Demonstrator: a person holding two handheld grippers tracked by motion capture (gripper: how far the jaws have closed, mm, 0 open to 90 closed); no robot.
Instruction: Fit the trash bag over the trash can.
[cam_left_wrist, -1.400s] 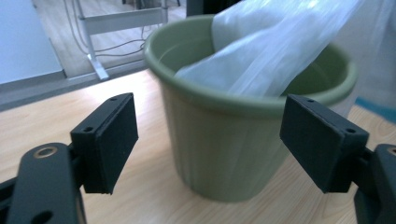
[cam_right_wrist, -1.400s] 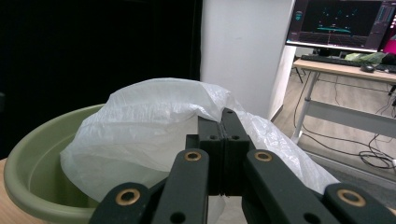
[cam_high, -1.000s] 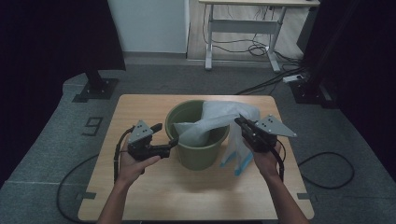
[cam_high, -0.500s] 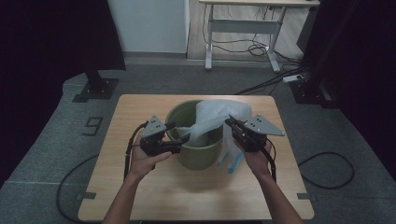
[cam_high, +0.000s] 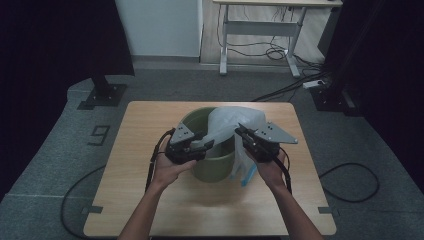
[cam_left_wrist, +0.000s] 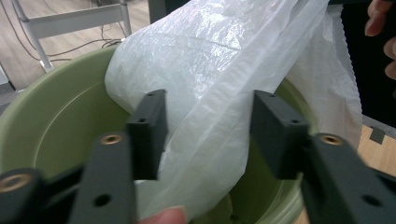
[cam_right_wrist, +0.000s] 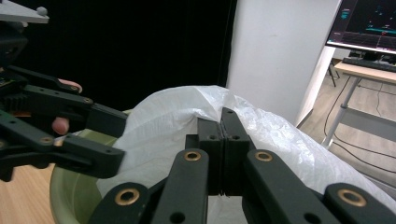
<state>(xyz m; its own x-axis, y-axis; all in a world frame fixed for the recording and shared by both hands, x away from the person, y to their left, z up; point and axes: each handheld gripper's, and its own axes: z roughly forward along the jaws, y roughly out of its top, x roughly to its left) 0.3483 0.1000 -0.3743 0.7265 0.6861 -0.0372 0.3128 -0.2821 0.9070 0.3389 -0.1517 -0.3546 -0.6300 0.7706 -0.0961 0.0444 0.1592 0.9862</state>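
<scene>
A green bucket (cam_high: 212, 167) stands in the middle of the wooden table (cam_high: 140, 130). A white plastic bag (cam_high: 235, 122) lies half inside it and drapes over its right rim. My left gripper (cam_high: 206, 145) reaches over the near left rim. In the left gripper view its jaws have just been closing and stand apart around a fold of the bag (cam_left_wrist: 215, 70), with the pads off the film. My right gripper (cam_high: 241, 131) sits at the right rim. In the right gripper view (cam_right_wrist: 222, 126) it is shut, pinching the bag's edge (cam_right_wrist: 280, 140) and holding it up.
A blue strip (cam_high: 246, 177) lies on the table by the bucket's right side. The table's edges are a hand's width beyond each forearm. On the floor behind are a black stand base (cam_high: 102, 95), a desk frame (cam_high: 260, 45) and loose cables (cam_high: 350, 182).
My left gripper has moved right, from beside the bucket to over its rim, and its jaws have narrowed around the bag. My right gripper has shifted slightly left, still holding the bag.
</scene>
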